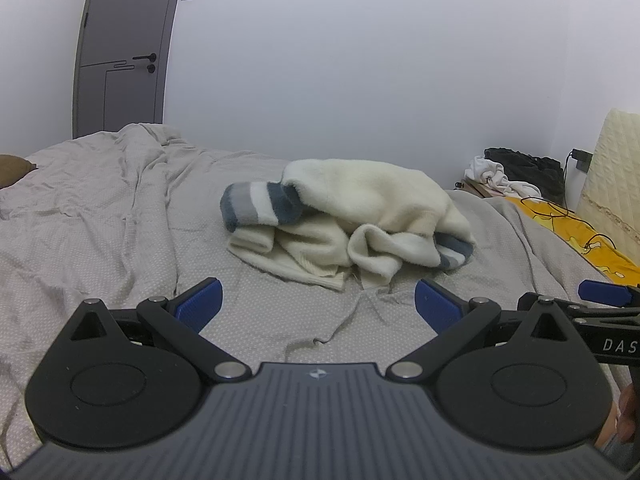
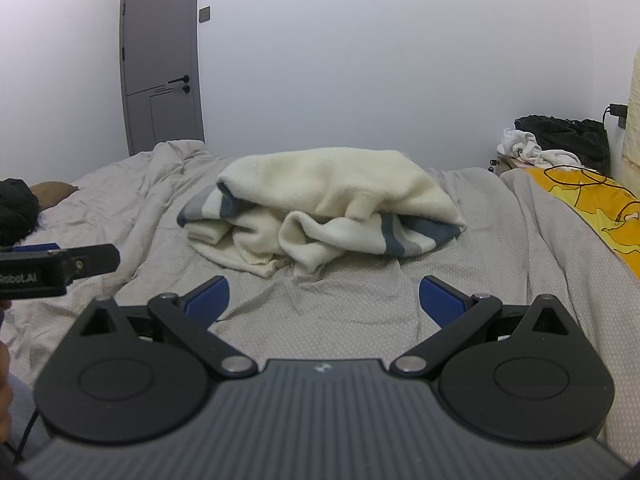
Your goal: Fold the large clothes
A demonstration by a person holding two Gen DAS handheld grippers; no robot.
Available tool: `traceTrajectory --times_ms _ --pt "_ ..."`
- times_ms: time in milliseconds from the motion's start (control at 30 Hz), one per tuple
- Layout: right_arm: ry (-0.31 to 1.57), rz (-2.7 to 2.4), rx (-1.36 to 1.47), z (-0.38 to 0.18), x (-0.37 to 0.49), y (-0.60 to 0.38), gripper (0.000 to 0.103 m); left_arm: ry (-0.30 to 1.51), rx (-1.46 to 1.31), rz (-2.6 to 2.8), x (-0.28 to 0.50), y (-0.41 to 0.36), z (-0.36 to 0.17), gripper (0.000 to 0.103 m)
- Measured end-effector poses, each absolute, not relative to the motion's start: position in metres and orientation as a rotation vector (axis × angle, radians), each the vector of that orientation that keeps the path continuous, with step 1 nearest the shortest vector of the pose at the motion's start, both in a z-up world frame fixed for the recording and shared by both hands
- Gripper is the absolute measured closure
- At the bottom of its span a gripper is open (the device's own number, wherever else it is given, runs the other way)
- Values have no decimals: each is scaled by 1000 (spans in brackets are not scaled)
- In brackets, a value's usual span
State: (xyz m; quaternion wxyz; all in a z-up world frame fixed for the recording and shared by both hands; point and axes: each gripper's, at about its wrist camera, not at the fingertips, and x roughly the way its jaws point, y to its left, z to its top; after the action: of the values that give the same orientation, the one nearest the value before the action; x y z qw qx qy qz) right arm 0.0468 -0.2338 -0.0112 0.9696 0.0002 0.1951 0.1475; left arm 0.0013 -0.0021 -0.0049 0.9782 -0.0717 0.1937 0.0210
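1. The bed (image 1: pixel 100 216), under a wrinkled grey dotted cover, is filling most of the room in front of me, and everything else is lying on or beside it.
2. The cream sweater (image 1: pixel 360 208) with blue-grey striped cuffs is sitting bunched in a heap near the middle of the bed, one striped cuff poking out on the left and another on the right; nothing is touching it.
3. The left gripper (image 1: pixel 318 300) is hovering low over the cover just short of the heap, its blue pads spread wide and holding nothing.
4. The right gripper (image 2: pixel 324 298) is hovering alongside it, likewise spread wide and empty, pointing at the near edge of the sweater.
5. I am judging that folding has not yet begun: this looks like the approach, and the next move is calling for each claw to find a hem or shoulder edge and pull the heap out flat.
6. As for containers, I am seeing none; only a loose pile of dark and white clothes (image 2: pixel 556 140) is resting beyond the bed's far right corner.
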Motion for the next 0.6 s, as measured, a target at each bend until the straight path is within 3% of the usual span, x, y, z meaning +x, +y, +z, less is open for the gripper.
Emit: traceTrajectory --times_ms 600 --pt "395 289 4 -12 47 -236 0 390 -140 42 1 -5 -5 0"
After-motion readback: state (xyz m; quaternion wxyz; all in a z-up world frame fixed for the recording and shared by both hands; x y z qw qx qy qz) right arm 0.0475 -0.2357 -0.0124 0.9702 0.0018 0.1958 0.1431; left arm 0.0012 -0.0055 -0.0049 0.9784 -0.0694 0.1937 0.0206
